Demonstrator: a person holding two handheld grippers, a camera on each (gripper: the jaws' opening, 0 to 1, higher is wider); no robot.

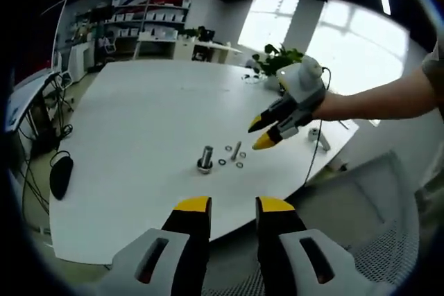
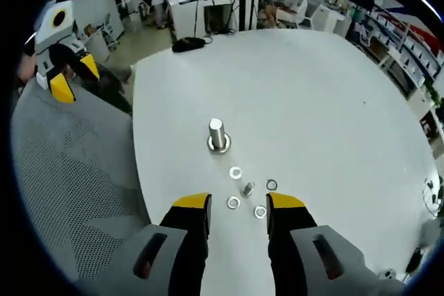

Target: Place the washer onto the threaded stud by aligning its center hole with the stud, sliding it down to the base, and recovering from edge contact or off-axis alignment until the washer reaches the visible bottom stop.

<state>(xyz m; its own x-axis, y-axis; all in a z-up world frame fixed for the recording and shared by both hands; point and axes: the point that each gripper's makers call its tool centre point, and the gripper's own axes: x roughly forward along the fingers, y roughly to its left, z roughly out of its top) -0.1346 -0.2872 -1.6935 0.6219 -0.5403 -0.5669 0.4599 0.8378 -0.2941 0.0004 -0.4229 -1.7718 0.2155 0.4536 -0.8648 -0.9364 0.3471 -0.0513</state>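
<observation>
Right gripper [image 2: 237,206] jaws apart, empty, washers [image 2: 235,172] just ahead, threaded stud [image 2: 218,134] beyond

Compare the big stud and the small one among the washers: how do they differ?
The big stud is taller and thicker than the small stud. The big stud stands apart on a wide base with no washers around it; the small stud sits ringed by four loose washers. Both are upright bare metal on the white table.

A silver threaded stud [image 2: 218,134] and silver washers [image 2: 235,172] lie on the white table [image 2: 312,102]; the jaws are yellow-tipped.
</observation>
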